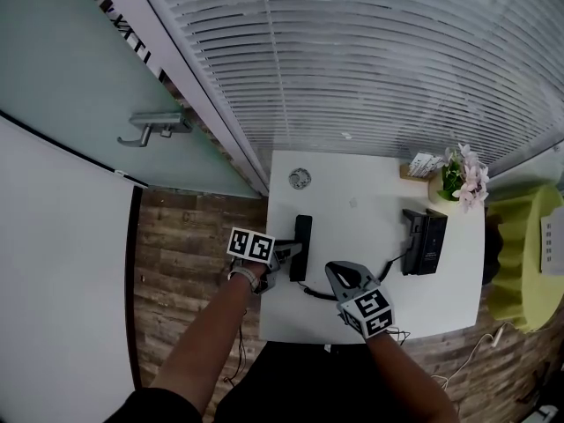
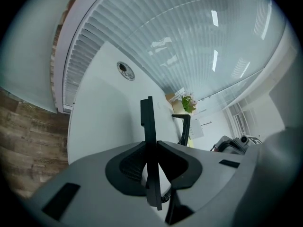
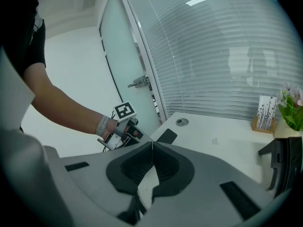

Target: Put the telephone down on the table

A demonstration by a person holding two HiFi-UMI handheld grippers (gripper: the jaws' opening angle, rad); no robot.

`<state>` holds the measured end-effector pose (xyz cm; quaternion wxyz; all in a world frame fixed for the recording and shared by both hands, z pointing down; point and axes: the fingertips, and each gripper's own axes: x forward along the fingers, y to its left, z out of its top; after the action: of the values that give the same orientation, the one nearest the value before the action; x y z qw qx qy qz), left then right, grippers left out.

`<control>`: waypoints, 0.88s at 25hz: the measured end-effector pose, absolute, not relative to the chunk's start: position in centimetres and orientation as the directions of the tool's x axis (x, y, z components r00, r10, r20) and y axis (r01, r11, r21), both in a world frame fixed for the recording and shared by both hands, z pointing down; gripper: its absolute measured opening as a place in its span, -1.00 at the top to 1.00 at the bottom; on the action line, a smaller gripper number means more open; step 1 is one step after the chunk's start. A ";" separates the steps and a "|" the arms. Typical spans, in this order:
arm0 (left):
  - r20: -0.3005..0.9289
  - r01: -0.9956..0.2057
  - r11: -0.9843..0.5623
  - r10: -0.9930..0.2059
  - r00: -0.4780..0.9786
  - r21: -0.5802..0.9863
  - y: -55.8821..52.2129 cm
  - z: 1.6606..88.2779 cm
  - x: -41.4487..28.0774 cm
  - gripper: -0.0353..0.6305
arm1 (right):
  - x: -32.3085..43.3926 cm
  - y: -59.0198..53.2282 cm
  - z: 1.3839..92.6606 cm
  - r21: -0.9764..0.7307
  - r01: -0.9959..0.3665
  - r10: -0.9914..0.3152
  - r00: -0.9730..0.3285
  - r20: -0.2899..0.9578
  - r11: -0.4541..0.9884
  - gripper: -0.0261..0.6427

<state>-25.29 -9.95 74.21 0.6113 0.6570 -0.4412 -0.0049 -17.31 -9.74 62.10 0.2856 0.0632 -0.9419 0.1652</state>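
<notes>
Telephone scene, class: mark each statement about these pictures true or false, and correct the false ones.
1. The left hand-held gripper is clamped on the black handset. True.
2. The telephone base sits on the floor. False: it stands on the white table.
3. The right hand-held gripper has its jaws together. True.
4. The potted flowers stand at the table's near left corner. False: in the head view they are at its far right corner, beyond the base.
</notes>
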 end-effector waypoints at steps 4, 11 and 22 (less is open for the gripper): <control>0.552 -0.577 0.165 -0.580 0.599 0.800 -9.9 74.6 -25.4 0.66 | -17.2 -9.8 62.1 -0.274 -0.215 -0.025 -0.827 0.561 0.937 0.85; 0.584 -0.584 0.209 -0.564 0.584 0.785 -9.9 75.2 -25.7 0.65 | -17.3 -10.2 61.9 -0.274 -0.215 -0.026 -0.827 0.562 0.937 0.85; 0.662 -0.670 0.209 -0.515 0.544 0.712 -10.0 75.5 -26.0 0.60 | -17.2 -10.6 61.9 -0.273 -0.215 -0.024 -0.824 0.565 0.938 0.85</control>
<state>-25.97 -9.96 75.46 0.6166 0.6259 -0.4734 0.0628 -17.23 -10.59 61.88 0.2894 0.0634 -0.9408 0.1648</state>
